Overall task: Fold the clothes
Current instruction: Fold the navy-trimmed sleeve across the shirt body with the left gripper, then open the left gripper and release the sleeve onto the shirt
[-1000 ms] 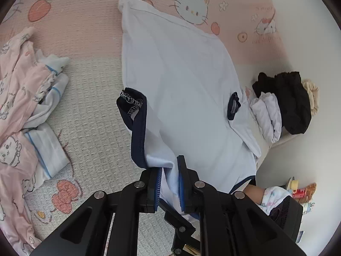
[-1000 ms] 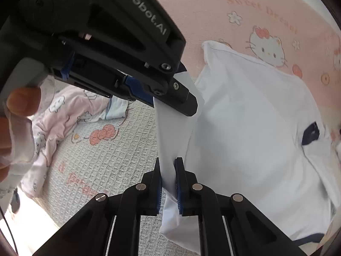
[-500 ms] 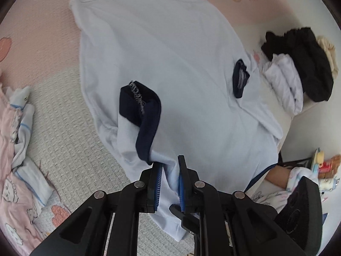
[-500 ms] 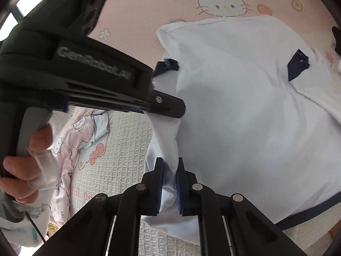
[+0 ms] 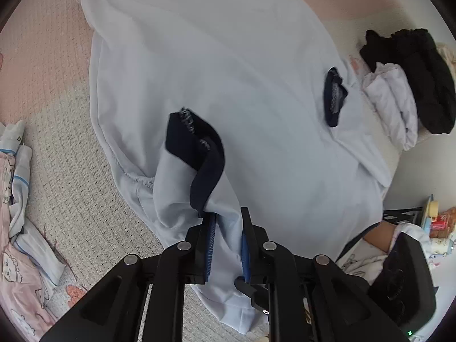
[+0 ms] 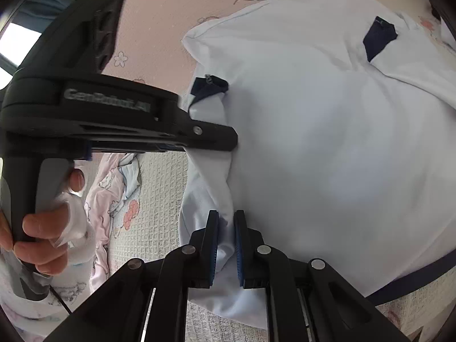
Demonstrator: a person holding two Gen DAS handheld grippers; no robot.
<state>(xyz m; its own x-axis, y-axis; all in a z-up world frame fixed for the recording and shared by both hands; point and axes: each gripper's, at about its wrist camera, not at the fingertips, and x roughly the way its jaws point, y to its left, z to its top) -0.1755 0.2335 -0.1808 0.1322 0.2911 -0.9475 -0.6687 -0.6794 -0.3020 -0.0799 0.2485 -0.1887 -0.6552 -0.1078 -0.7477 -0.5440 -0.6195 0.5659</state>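
White shirt point(image 5: 228, 65) w/ navy trim, spread wrinkled on the pink-and-cream blanket point(image 5: 57, 154). 2 navy sleeve cuffs point(image 5: 196, 148) show, 1 folded inward. Left gripper point(image 5: 228, 222) pinches the side edge; right gripper point(image 6: 226, 228) clamps the same edge nearer the hem. 2 folded garments, 1 black point(image 5: 419, 79), 1 white point(image 5: 393, 105), beside it.
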